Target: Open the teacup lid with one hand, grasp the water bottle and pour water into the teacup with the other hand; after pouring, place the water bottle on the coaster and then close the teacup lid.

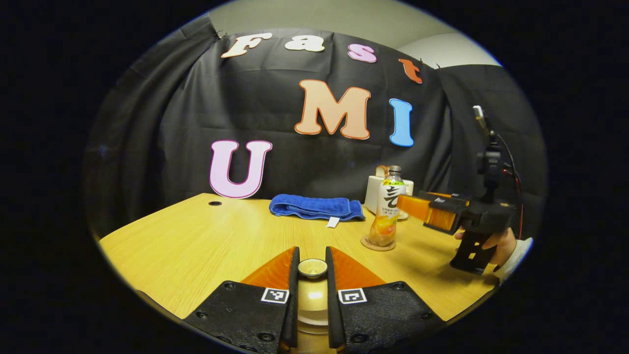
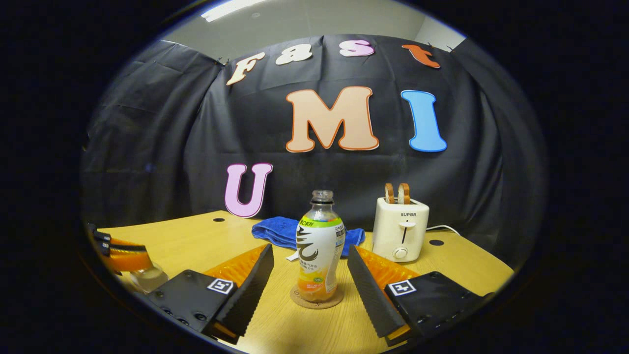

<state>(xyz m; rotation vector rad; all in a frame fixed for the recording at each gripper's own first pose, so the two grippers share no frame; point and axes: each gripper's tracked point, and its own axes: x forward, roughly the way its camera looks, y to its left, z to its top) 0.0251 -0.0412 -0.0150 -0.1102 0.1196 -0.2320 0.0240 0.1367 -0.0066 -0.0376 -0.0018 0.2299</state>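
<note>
In the left gripper view the left hand-held gripper (image 1: 312,268) is closed on the teacup lid (image 1: 312,268) knob, with the teacup under it mostly hidden. In the right gripper view the right hand-held gripper (image 2: 309,275) stands open around the uncapped water bottle (image 2: 319,250), not touching it; the bottle is upright on the coaster (image 2: 317,301), with a toaster (image 2: 400,228) at 2 o'clock on the desk (image 2: 196,241).

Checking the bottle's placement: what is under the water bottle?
The water bottle stands upright on a round coaster, whose rim shows around its base. The coaster's middle is covered by the bottle.
</note>
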